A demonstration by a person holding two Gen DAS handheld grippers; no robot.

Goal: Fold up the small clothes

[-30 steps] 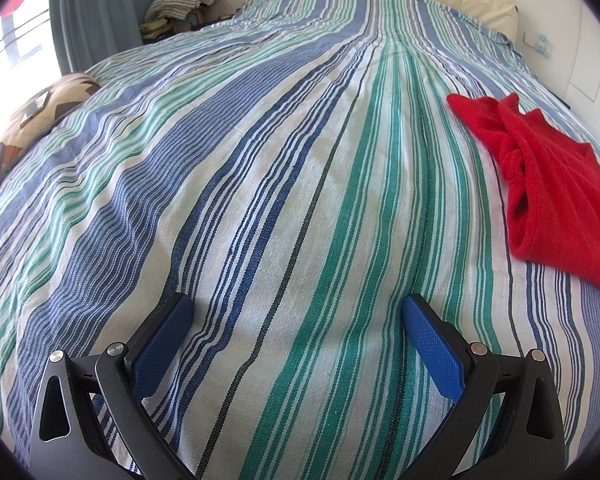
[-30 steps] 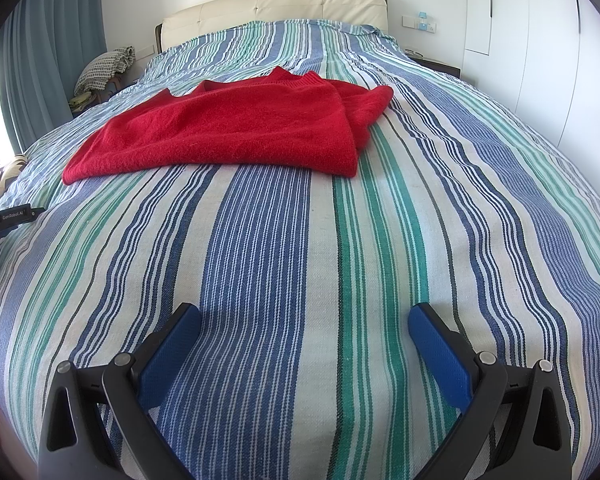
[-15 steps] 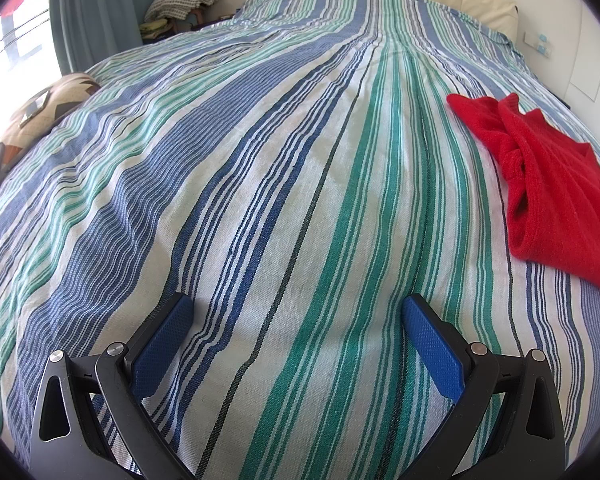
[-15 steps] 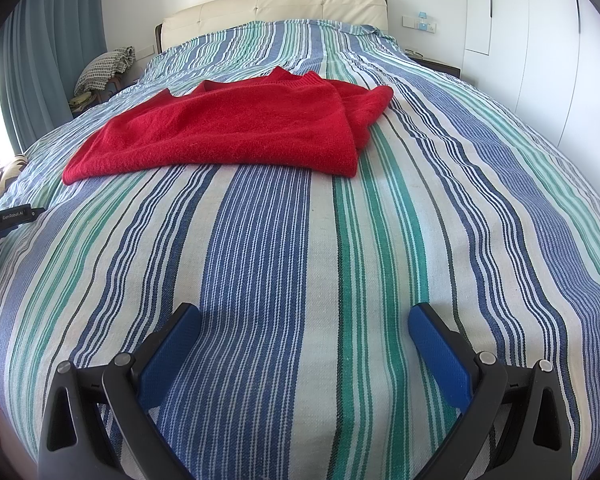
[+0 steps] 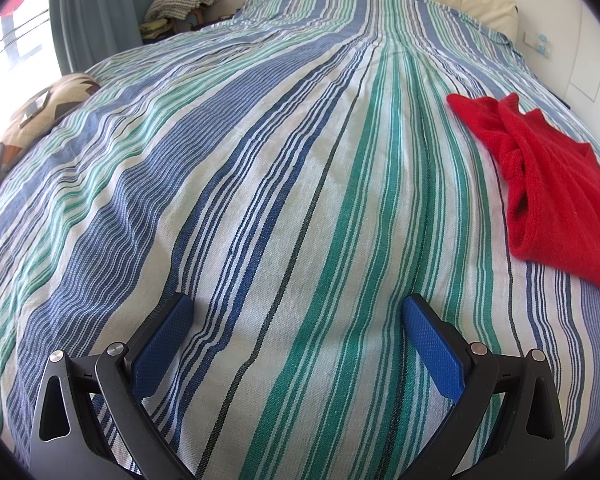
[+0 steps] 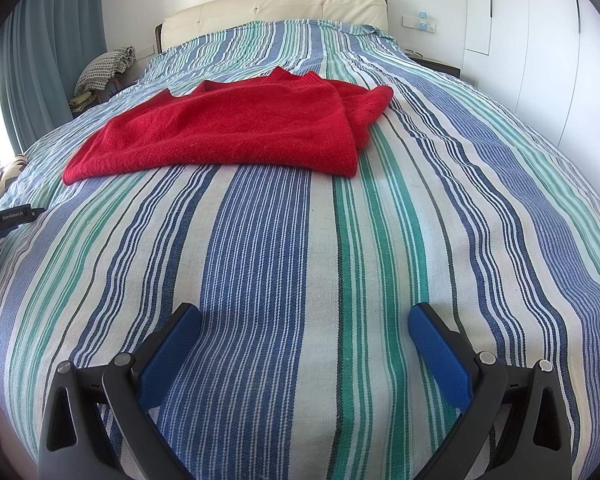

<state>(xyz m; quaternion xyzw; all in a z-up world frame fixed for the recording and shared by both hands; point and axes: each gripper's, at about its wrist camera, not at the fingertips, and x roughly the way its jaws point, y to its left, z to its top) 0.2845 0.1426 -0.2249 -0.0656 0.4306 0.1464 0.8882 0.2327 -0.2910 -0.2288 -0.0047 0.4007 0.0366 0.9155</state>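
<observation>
A red knit sweater (image 6: pixel 236 128) lies on the striped bedspread (image 6: pixel 300 260), folded over itself with a sleeve bunched at its right side. In the left wrist view the red sweater (image 5: pixel 556 192) sits at the right edge. My right gripper (image 6: pixel 304 316) is open, low over the bed, well short of the sweater's near hem. My left gripper (image 5: pixel 296 308) is open too, over bare bedspread (image 5: pixel 260 180), with the sweater off to its right. Neither holds anything.
A cream headboard (image 6: pixel 276 4) stands at the far end of the bed. Blue curtains (image 6: pixel 48 72) and a stool with folded cloth (image 6: pixel 104 68) are on the left, white wardrobe doors (image 6: pixel 540 60) on the right. A patterned cushion (image 5: pixel 48 104) lies at the bed's left side.
</observation>
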